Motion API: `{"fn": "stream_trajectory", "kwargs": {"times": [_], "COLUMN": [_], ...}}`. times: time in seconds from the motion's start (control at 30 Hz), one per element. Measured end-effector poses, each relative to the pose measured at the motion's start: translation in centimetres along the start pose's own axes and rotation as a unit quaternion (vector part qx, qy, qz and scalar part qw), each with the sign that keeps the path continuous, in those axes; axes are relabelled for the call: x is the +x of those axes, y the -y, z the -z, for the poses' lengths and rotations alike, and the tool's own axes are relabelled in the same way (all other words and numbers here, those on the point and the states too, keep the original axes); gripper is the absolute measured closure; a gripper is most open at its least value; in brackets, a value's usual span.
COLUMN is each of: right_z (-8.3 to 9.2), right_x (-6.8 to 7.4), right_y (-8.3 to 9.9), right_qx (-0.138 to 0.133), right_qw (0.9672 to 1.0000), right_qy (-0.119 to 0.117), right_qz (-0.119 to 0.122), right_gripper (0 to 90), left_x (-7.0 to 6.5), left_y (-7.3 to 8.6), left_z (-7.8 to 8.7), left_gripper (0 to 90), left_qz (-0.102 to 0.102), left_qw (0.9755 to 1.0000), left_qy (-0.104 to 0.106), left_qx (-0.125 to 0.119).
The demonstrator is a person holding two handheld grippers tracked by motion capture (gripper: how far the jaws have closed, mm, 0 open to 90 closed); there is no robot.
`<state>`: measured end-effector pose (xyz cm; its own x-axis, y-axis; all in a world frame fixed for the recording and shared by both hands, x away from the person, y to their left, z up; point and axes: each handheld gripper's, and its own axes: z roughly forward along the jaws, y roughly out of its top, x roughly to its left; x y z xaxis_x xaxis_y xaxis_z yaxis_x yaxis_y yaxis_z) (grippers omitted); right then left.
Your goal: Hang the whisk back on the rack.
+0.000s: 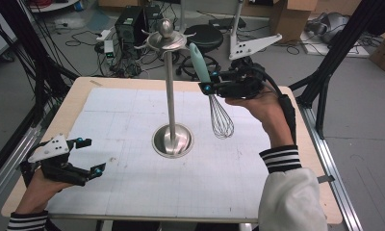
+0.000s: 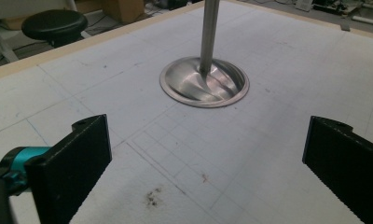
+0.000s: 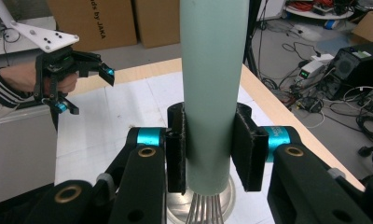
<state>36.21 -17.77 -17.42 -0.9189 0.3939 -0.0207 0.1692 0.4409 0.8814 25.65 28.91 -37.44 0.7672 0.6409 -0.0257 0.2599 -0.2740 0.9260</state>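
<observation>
A whisk [image 1: 214, 103] with a pale green handle [image 3: 215, 84] and a wire head hangs in the air right of the stand's pole, handle up and tilted left. My right gripper [image 1: 207, 87] is shut on the handle; in the right gripper view both black pads press its sides. A steel hanging stand [image 1: 172, 91] rises from a round base [image 2: 204, 83] at the table's middle, with hooks around its top disc [image 1: 166, 41]. My left gripper [image 1: 90, 156] rests at the front left, open and holding nothing, its jaws wide apart in the left gripper view [image 2: 203, 154].
A white gridded mat [image 1: 133, 183] covers the wooden table [image 1: 75, 98]. Beyond the far edge stand a black stool [image 1: 204, 36], a computer case [image 1: 130, 24], cables and cardboard boxes. Black frame legs stand at both sides.
</observation>
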Motion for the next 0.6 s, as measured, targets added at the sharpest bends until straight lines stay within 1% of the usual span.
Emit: {"fn": "stream_trajectory", "kwargs": {"times": [0.07, 0.23, 0.6], "right_z": [-0.2, -0.6, -1.4], "right_x": [-0.1, -0.2, -0.4], "right_y": [0.0, 0.0, 0.0], "right_qx": [0.000, 0.004, 0.003], "right_qw": [1.0000, 1.0000, 1.0000], "right_qy": [-0.002, -0.003, -0.006], "right_qz": [0.005, 0.001, 0.000], "right_gripper": [69.2, 69.2, 69.2], "left_x": [0.0, 0.1, 0.1], "left_y": [0.0, 0.0, 0.0], "left_z": [0.0, 0.1, 0.1], "left_gripper": [1.7, 1.7, 1.7], "left_qz": [0.000, 0.001, 0.001], "left_qw": [1.0000, 1.0000, 1.0000], "left_qy": [0.000, -0.001, 0.001], "left_qx": [0.000, -0.003, -0.001]}}
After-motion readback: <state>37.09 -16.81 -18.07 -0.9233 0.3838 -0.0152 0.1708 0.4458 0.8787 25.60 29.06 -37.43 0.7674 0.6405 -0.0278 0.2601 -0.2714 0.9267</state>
